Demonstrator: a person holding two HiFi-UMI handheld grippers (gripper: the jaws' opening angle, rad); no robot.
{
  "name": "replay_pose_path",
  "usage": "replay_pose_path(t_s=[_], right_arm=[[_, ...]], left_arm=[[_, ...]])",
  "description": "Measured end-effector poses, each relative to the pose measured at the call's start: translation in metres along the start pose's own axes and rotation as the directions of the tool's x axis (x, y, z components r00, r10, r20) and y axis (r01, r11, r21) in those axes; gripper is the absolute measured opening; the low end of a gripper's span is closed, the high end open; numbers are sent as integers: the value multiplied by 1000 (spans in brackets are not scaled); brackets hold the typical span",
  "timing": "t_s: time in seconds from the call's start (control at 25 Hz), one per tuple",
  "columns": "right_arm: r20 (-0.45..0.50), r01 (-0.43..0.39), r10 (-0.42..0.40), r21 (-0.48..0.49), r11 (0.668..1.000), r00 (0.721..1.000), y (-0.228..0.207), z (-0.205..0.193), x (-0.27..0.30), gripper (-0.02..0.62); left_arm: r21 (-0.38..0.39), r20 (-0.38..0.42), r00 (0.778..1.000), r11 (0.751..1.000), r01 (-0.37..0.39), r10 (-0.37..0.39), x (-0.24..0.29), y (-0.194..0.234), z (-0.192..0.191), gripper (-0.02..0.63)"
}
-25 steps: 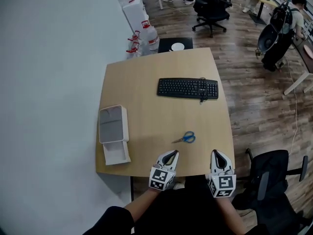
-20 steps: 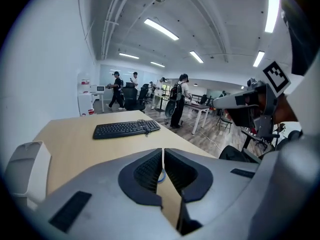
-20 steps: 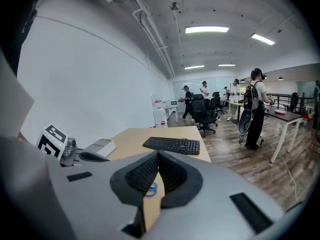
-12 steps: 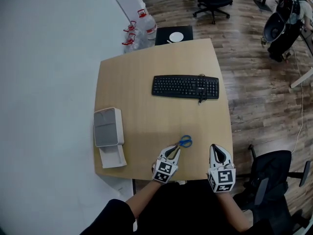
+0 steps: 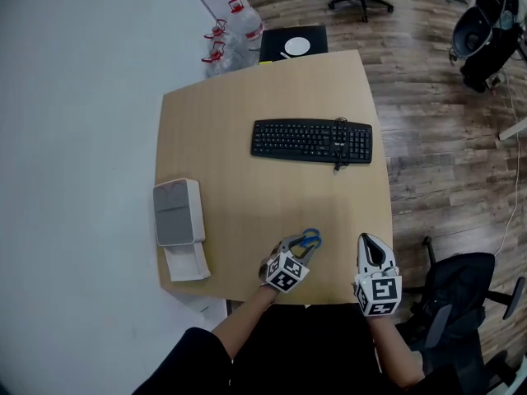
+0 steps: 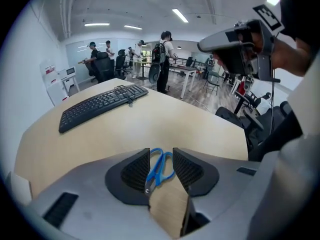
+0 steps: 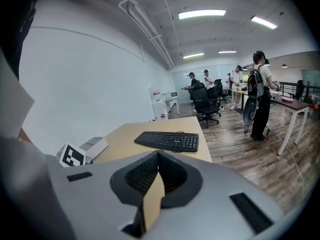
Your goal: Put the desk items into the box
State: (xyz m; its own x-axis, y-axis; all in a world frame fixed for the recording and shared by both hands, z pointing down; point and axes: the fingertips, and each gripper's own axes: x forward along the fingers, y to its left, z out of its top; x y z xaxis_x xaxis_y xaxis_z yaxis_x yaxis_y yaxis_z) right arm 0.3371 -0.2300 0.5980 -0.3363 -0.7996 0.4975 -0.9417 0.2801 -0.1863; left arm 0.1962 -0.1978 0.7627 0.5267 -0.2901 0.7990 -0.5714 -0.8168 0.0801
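Note:
Blue-handled scissors (image 5: 310, 239) lie on the wooden desk (image 5: 239, 183) near its front edge. My left gripper (image 5: 298, 246) is down at them with its jaws opening; in the left gripper view the scissors (image 6: 159, 166) lie in the gap between the two pads, which stand clear of them. My right gripper (image 5: 369, 240) hovers at the desk's front right corner, shut with nothing in it (image 7: 158, 154). The open grey box (image 5: 179, 212) sits at the desk's left edge, its lid (image 5: 188, 262) lying just in front of it.
A black keyboard (image 5: 311, 141) with its cable lies across the far middle of the desk. A black office chair (image 5: 461, 286) stands to my right. Water bottles (image 5: 230, 35) and a small black stand (image 5: 292, 46) are beyond the far edge. People stand in the background (image 6: 162, 59).
My left gripper has moved forward and right to the scissors, and its jaws have parted around them. The right gripper has stayed near the front right corner.

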Motion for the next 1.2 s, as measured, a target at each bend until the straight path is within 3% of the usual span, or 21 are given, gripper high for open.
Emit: replay_pose_path(t_s=[0.16,0.32,0.52,0.76,1.08,1.2], right_arm=[[-9,13,-13,28,1000,1000,-17,-4,11,60],[-13,24,-23,14,1000,1000,-27,-6,18,60],[-24,32,-31,19,999,999,-31,-10,14,60],[-43,40,-38,39,998,998,-44,-23,12,60],[-28,66,-65,27,997,997,-71,-17,17,60],[-17,89,-89,35,995,996,-81,-12,18,60]], left_arm=[[90,-70,998,996,14,-7,19,-1,-12,120],[218,-149,988,976,-8,41,40,5,-18,120],[135,-216,976,990,46,-16,59,3,-24,120],[56,-264,964,997,58,-42,70,5,-30,120],[63,-322,946,997,51,-28,70,1,-30,118],[57,-312,950,997,51,-31,69,2,-28,83]])
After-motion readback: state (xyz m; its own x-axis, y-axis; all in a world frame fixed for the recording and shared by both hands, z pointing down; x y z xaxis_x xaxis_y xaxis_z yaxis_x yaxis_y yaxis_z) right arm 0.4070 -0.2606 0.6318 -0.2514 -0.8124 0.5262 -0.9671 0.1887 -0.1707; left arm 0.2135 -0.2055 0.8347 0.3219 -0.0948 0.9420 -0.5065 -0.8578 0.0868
